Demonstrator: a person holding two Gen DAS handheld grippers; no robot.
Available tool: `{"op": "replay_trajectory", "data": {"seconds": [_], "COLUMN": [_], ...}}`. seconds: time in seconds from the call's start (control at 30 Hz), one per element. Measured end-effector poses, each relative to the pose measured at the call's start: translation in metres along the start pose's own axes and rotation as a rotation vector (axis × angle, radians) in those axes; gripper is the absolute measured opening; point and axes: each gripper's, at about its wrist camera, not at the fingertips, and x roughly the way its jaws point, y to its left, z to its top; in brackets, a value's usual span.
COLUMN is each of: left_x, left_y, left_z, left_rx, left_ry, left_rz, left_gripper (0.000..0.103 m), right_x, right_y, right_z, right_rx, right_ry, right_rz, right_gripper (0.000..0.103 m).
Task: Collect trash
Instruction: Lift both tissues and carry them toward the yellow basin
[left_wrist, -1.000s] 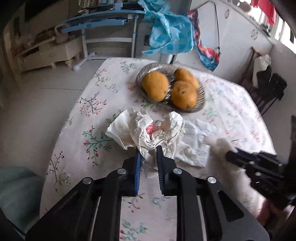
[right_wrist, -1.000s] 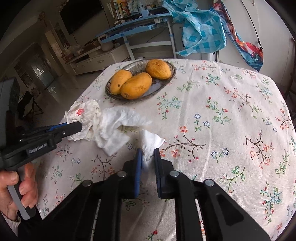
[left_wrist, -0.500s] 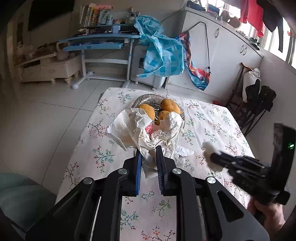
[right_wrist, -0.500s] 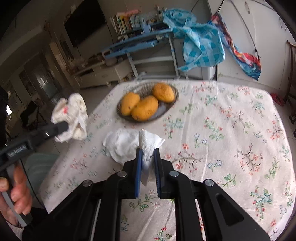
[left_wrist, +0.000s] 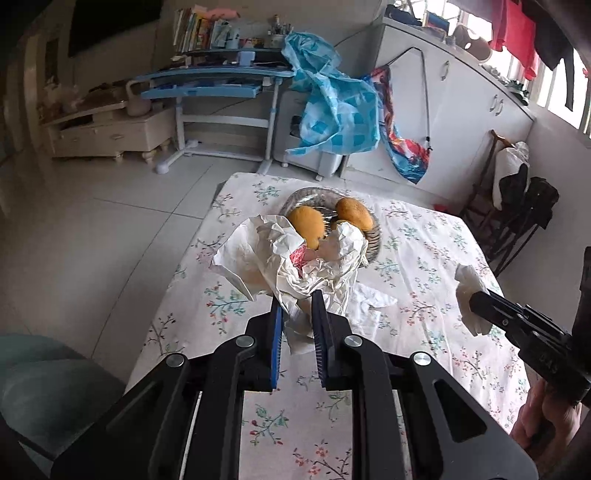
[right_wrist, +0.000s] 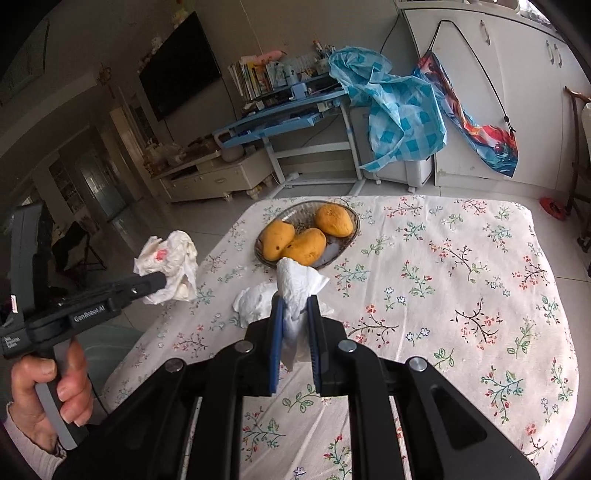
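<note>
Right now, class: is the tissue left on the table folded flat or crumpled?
Crumpled. The tissue lies on the tablecloth in a loose, creased heap beside the fruit bowl, with no neat folds.

Ahead of you the floor (left_wrist: 92, 229) is pale grey tile. A blue desk (left_wrist: 218, 79) stacked with books (right_wrist: 255, 79) stands against the far wall, a cream low cabinet (left_wrist: 110, 134) to its left. White cupboards (left_wrist: 461, 122) line your right, under a bright window (left_wrist: 554, 96). A dark television (right_wrist: 181, 66) hangs on the wall.
</note>
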Motion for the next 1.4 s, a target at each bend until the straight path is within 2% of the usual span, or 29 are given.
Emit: {"op": "replay_trajectory", "data": {"seconds": [0.33, 1.4], "left_x": [-0.003, -0.009], "left_y": [-0.011, -0.015], "left_z": [-0.002, -0.01], "left_rx": [0.031, 0.072], "left_ry": [-0.008, -0.009], "left_rz": [-0.024, -0.02], "left_gripper": [0.015, 0.015], "right_x": [-0.001, -0.013], "right_y": [0.01, 0.026], "right_z": [0.0, -0.001], "right_rx": [-0.014, -0.035], "right_ry": [-0.014, -0.028], "right_rz": [0.028, 0.056], "right_gripper": [0.014, 0.015]}}
